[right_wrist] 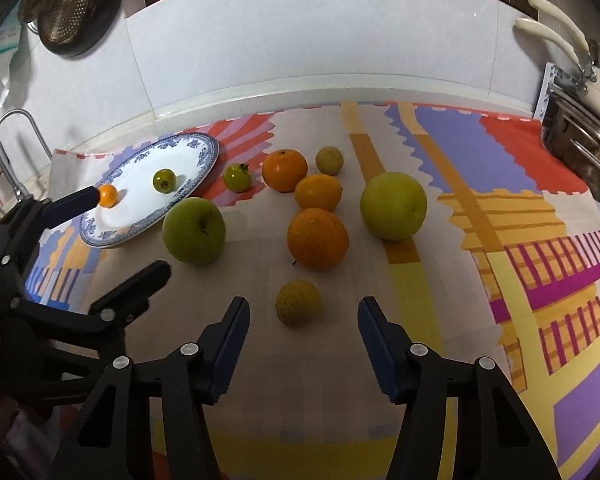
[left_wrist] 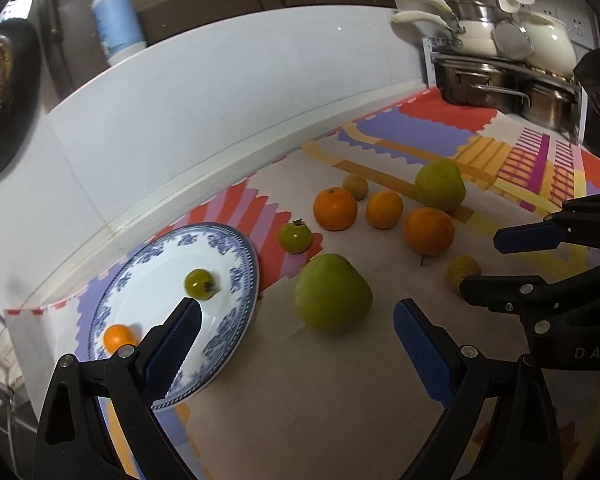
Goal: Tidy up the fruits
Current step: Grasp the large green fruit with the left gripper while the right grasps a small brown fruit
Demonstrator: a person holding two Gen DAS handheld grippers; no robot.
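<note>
Two small fruits (left_wrist: 198, 284) sit loose on the plate (left_wrist: 156, 280); both grippers, left (left_wrist: 296, 344) and right (right_wrist: 302, 344), released, could nudge them rolling off.

Blue-and-white floral plate (right_wrist: 204, 152), orange oranges (right_wrist: 317, 239), green apples (right_wrist: 194, 230), multicoloured striped mat (right_wrist: 540, 216).

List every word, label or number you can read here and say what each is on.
"DAS": pale letters on the black body of the right gripper, cut off by the frame edge.
Blue-labelled white bottle: print too blurred to read.
Nothing else readable.
</note>
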